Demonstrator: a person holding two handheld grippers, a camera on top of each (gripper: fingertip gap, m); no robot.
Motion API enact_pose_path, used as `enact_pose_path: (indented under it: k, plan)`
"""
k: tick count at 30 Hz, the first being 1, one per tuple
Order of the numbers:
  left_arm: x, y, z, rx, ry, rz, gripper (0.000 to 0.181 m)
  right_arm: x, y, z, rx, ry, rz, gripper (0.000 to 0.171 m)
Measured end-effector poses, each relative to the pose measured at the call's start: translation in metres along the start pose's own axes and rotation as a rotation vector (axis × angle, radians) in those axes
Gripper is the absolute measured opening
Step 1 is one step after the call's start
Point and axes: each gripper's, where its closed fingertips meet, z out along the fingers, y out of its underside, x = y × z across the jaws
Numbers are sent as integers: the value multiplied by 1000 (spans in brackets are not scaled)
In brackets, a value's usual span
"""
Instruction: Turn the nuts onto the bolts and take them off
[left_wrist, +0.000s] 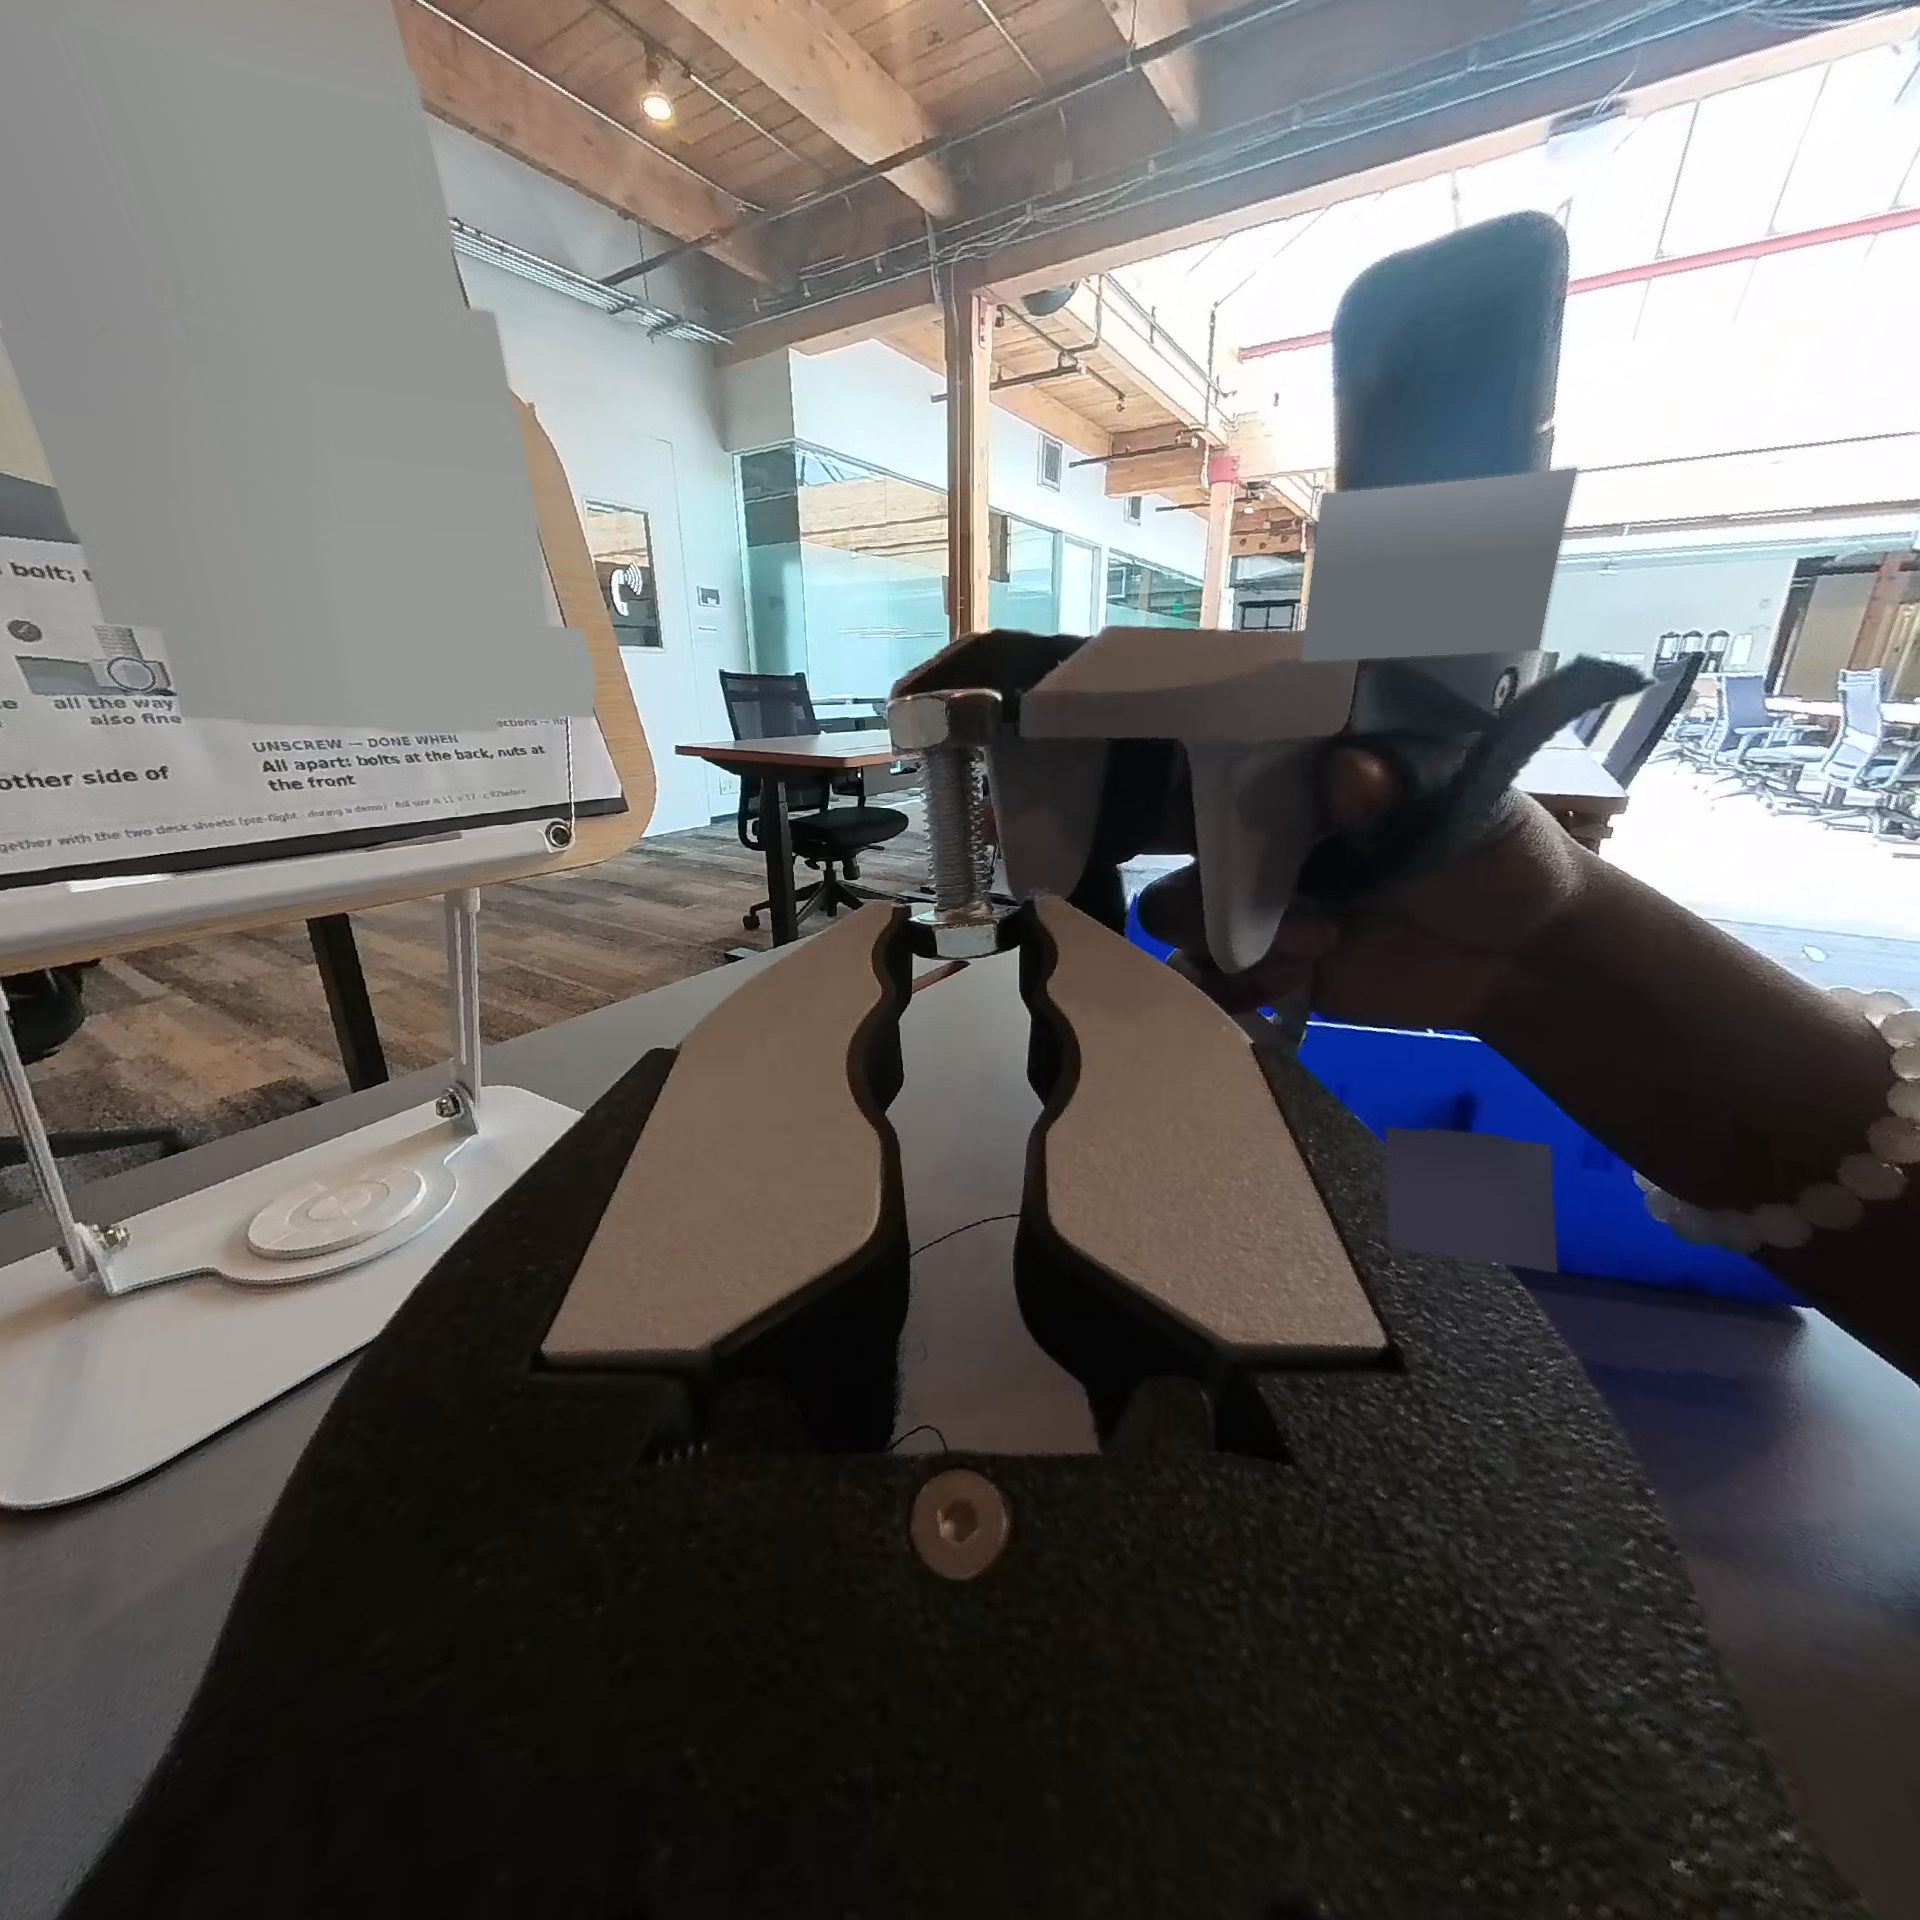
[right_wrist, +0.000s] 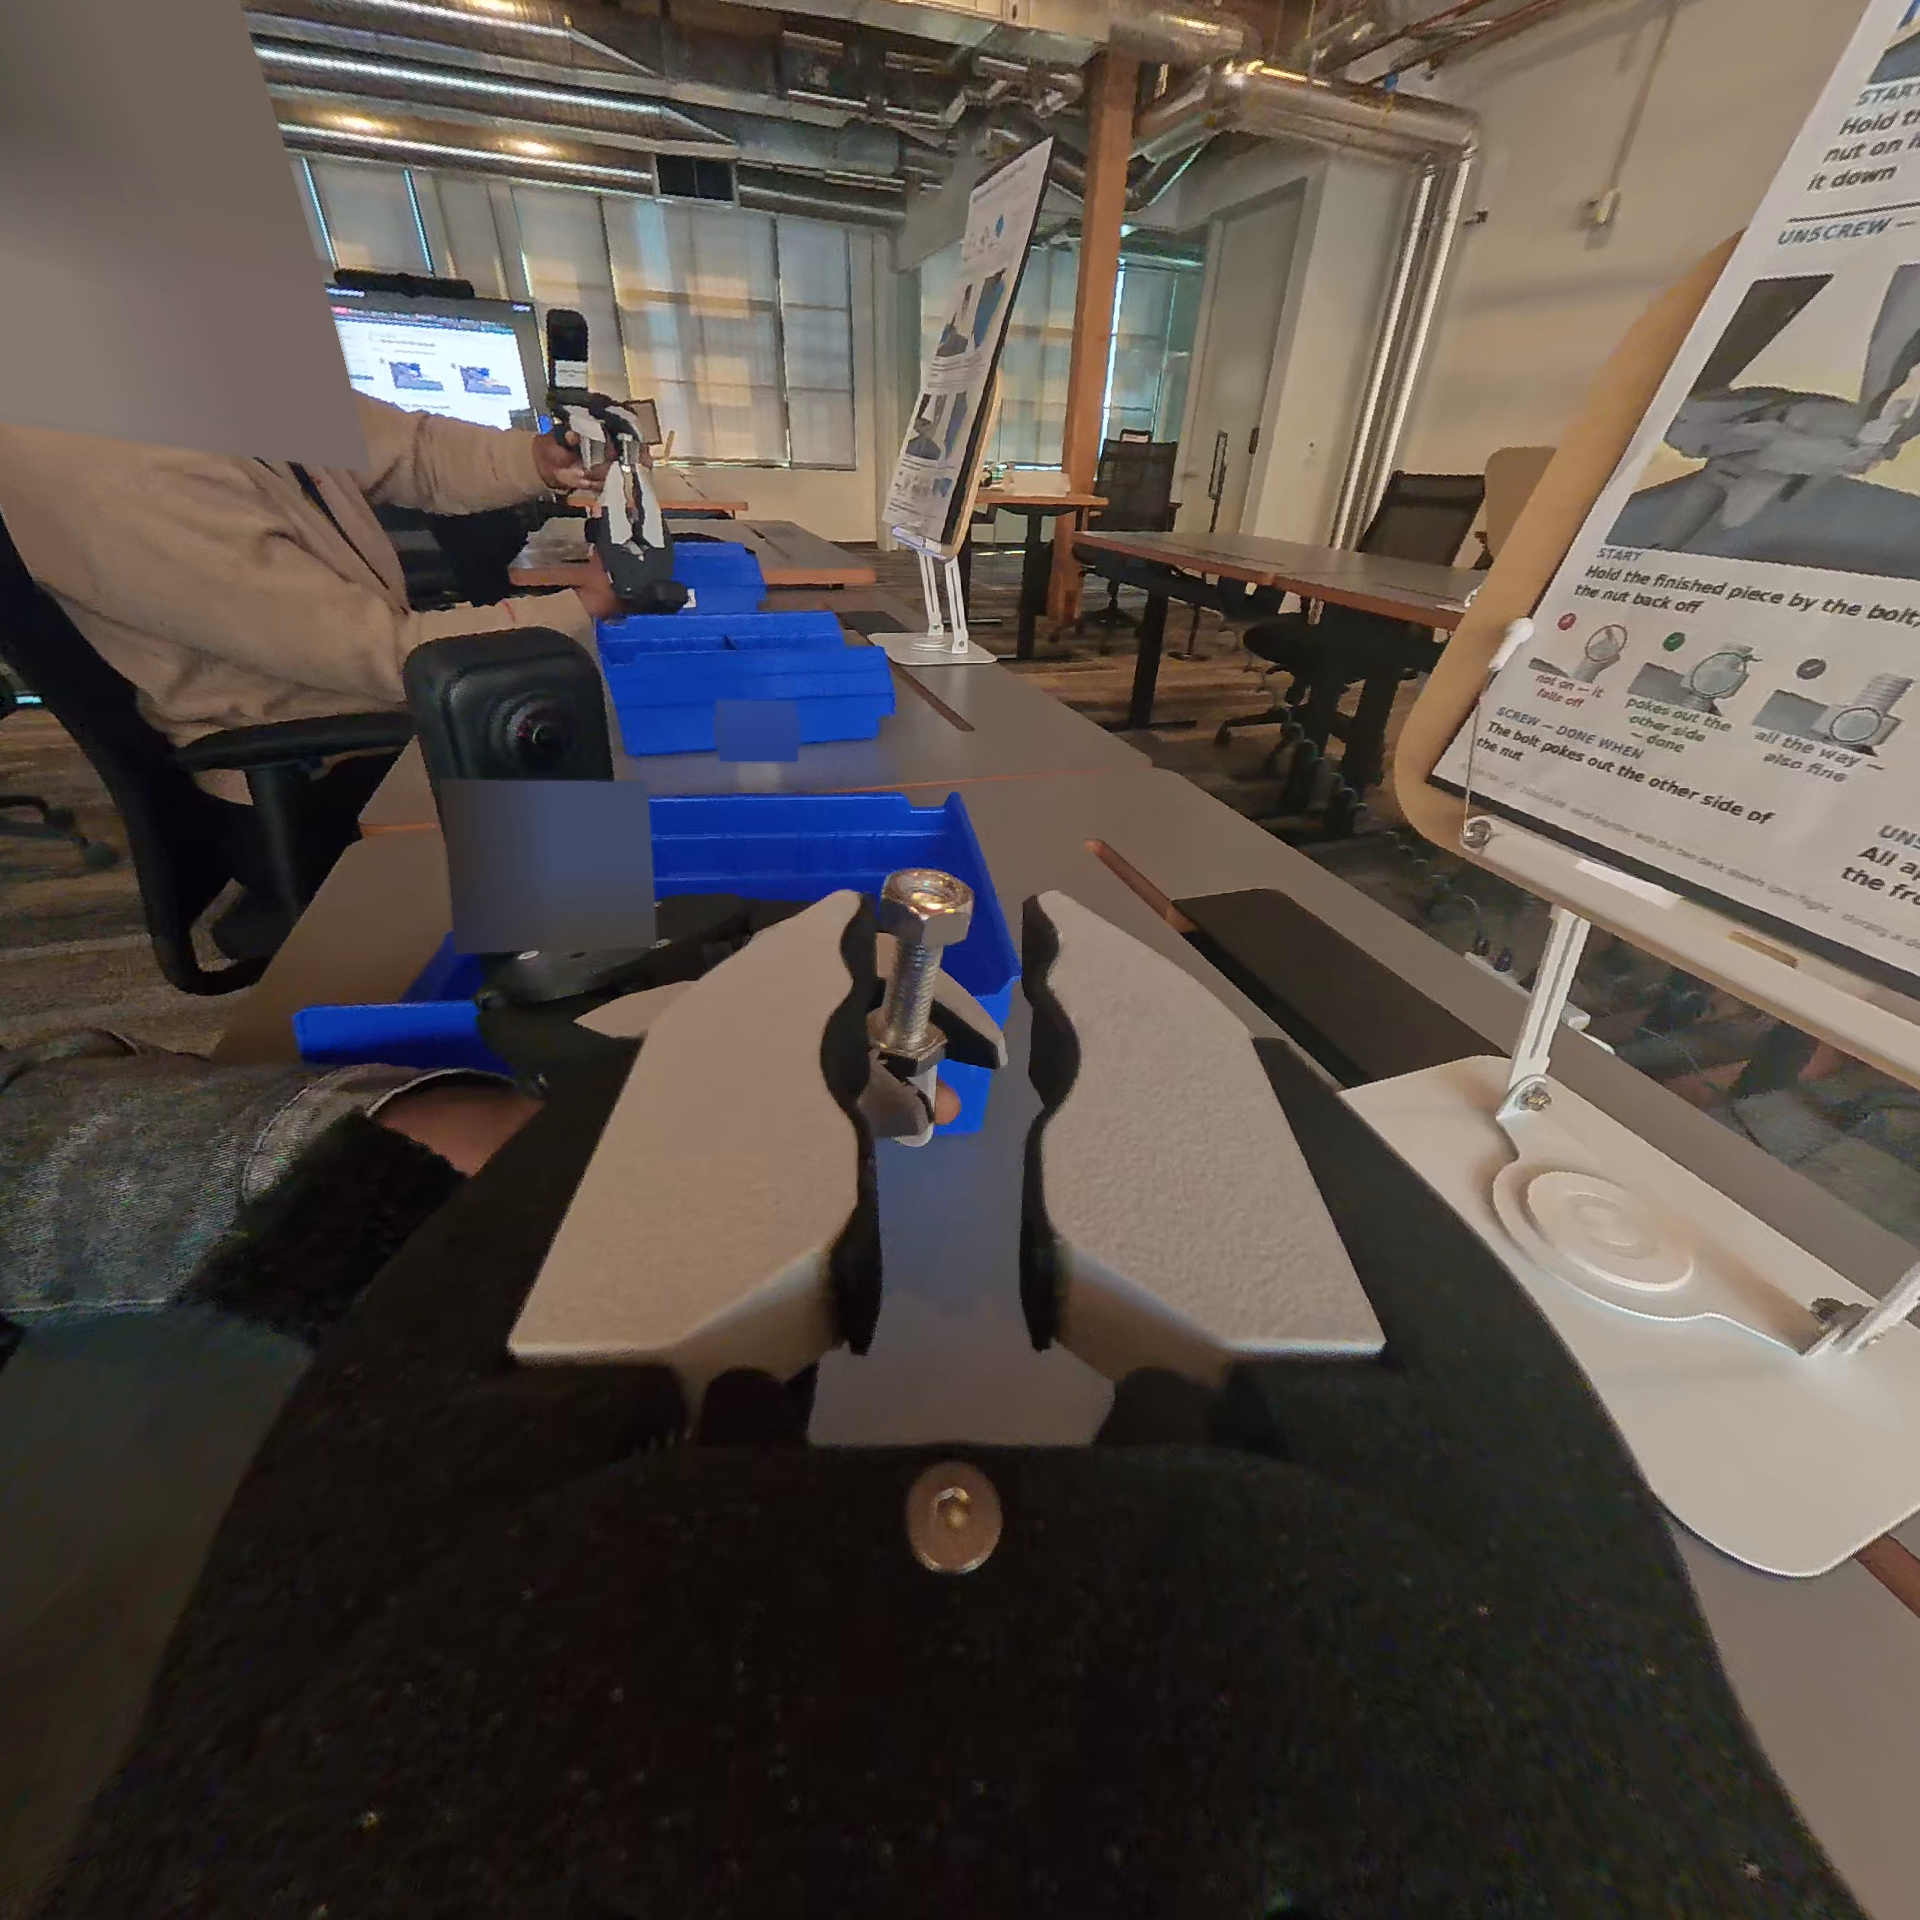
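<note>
While the nut (left_wrist: 958, 938) is pinched between the tips of the left gripper (left_wrist: 961, 925), the bolt (left_wrist: 951, 805) stands upright on it, head uppermost, so that one part is fixed and the other is free to be turned. The left jaws stand narrow, closed on the flats of the nut. The right gripper (left_wrist: 1122, 883) sits just beside the bolt, at its shank; in the right wrist view the right gripper (right_wrist: 940, 1023) has its jaws parted with the bolt (right_wrist: 920, 961) between them, and neither pad visibly presses the thread, so the jaws are judged released, probably for a fresh grip between turns. Nut and bolt are bright, zinc-coloured steel: a hexagonal head, a coarse helical thread, and a thin hexagonal nut at the lower end of the shank. The gripper fingers (left_wrist: 758, 1132) are matt grey plates of grainy finish, with black wavy-edged pads. Behind and below the bolt lies a blue plastic tray (right_wrist: 831, 842) on a grey table (right_wrist: 1049, 810); to one side of the bolt, a white metal stand (left_wrist: 260, 1278) carries a printed instruction sheet (left_wrist: 312, 758).
</note>
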Motion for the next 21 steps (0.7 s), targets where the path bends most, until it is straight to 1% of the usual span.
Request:
enact_pose_path:
  k: [21]
  plan:
    - [-2,2,0,-11,0,-2,20,-1,3,2,-9,-4,8,25]
